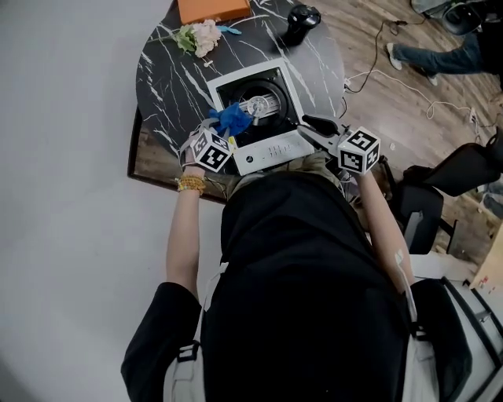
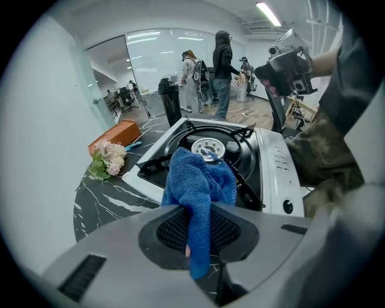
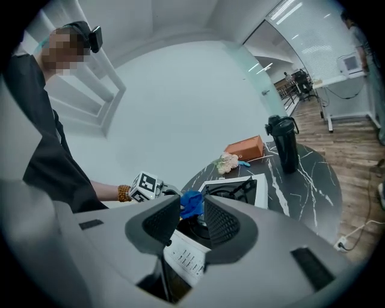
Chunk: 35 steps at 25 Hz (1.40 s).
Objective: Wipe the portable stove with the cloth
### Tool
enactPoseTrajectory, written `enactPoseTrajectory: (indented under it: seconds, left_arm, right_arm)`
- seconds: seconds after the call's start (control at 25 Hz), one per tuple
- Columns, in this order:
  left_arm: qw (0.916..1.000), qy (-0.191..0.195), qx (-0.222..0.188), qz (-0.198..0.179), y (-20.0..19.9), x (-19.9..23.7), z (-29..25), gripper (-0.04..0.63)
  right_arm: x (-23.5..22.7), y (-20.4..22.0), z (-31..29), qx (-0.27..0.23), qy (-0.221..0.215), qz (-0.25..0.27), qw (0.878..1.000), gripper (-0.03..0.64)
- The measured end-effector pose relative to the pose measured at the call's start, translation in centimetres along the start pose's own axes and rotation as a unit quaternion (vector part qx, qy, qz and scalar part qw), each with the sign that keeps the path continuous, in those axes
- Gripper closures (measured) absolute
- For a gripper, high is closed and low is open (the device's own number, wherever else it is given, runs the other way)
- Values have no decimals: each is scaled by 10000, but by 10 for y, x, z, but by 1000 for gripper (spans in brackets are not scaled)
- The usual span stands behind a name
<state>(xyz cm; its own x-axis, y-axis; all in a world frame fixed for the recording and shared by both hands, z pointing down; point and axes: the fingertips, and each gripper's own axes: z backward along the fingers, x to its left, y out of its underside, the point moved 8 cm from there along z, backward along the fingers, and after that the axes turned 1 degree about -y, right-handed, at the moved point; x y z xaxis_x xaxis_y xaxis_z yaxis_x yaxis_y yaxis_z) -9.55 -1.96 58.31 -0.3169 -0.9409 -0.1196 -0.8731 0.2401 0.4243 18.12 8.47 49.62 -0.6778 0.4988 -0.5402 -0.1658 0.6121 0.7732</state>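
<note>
**Head view with both gripper views.** The white portable stove [image 1: 271,151] stands on a round black marbled table [image 1: 163,88], its control panel facing the person. The left gripper [image 1: 225,128] has its jaws drawn narrow and clamped on a bunched blue cloth [image 1: 233,118]. In the left gripper view the cloth [image 2: 199,183] runs between the two dark pads [image 2: 174,231] and hangs out below them. Its free end lies over the pan support, at about 8 o'clock from the round burner [image 1: 264,104]. It appears to rest on the stove, though contact is not certain.

The right gripper [image 1: 309,126] is held at about 4 o'clock from the burner, over the front right corner of the stove. Its jaws stand moderately apart with nothing between them; in the right gripper view only the distant cloth [image 3: 191,203] and stove [image 3: 242,190] show through the gap.

On the far side of the table, a spray of pale flowers [image 1: 198,37] lies at 11 o'clock from the stove. An orange box [image 1: 212,9] is at 12 o'clock and a black bottle [image 1: 302,22] at 1 o'clock.
</note>
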Motion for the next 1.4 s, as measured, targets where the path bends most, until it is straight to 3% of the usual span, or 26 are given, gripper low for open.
enactPoseTrajectory:
  seconds: [0.2, 0.36, 0.44, 0.52, 0.56, 0.6, 0.68, 0.76, 0.8, 0.88, 1.0, 1.04, 1.08, 1.16, 1.24, 1.32, 1.4]
  left_arm:
    - [9981, 573, 186, -101, 3, -16, 5, 534]
    - [9912, 1300, 184, -177, 10, -30, 8, 533]
    - [9849, 1700, 20, 324, 20, -32, 8, 532]
    - [9713, 1942, -377, 1321, 26, -26, 14, 532]
    - [9570, 2035, -724, 1935, 27, -22, 22, 532]
    - [9353, 2159, -1179, 2543, 25, -19, 32, 532]
    - [8727, 2535, -2220, 3533, 15, -16, 53, 532]
    - [8090, 2940, -3041, 4082, 1, -20, 69, 532]
    - [7862, 3094, -3309, 4204, -6, -22, 74, 532]
    - [7548, 3270, -3673, 4341, -16, -29, 79, 532]
    - [7072, 3411, -4078, 4661, -18, -32, 79, 532]
    - [6934, 3474, -4180, 4730, -16, -31, 80, 531]
    - [6852, 3547, -4251, 4732, -14, -31, 80, 524]
    - [6866, 3636, -4318, 4581, -14, -32, 80, 473]
    - [6997, 3559, -4306, 4454, -16, -34, 76, 422]
    - [7176, 3284, -4200, 4482, -13, -31, 69, 374]
    - [7469, 2785, -3927, 4587, -1, -25, 62, 374]
  right_arm:
    - [0, -2, -3, 93, -45, 64, 9999, 509]
    - [1, 0, -12, 310, -104, 189, 9993, 509]
    - [3, -3, -21, 458, -146, 448, 9978, 509]
    - [11, -10, -33, 591, -143, 1081, 9923, 504]
    - [18, -13, -41, 684, -173, 1533, 9857, 493]
    - [28, -15, -51, 794, -285, 2004, 9761, 473]
    - [50, -15, -72, 997, -721, 2850, 9506, 415]
    - [72, -11, -93, 1083, -1063, 3643, 9189, 362]
    - [82, -9, -103, 1086, -1133, 4005, 9027, 352]
    - [96, -5, -122, 1059, -1250, 4400, 8829, 348]
    - [100, -10, -138, 984, -1439, 4297, 8860, 347]
    - [100, -13, -139, 991, -1494, 4281, 8858, 349]
    - [99, -14, -139, 1019, -1531, 4305, 8837, 367]
    - [96, -15, -137, 1108, -1552, 4361, 8795, 404]
    - [88, -15, -135, 1178, -1484, 4338, 8809, 425]
    - [76, -19, -132, 1177, -1309, 4292, 8859, 514]
    - [55, -28, -130, 1220, -1103, 4242, 8905, 518]
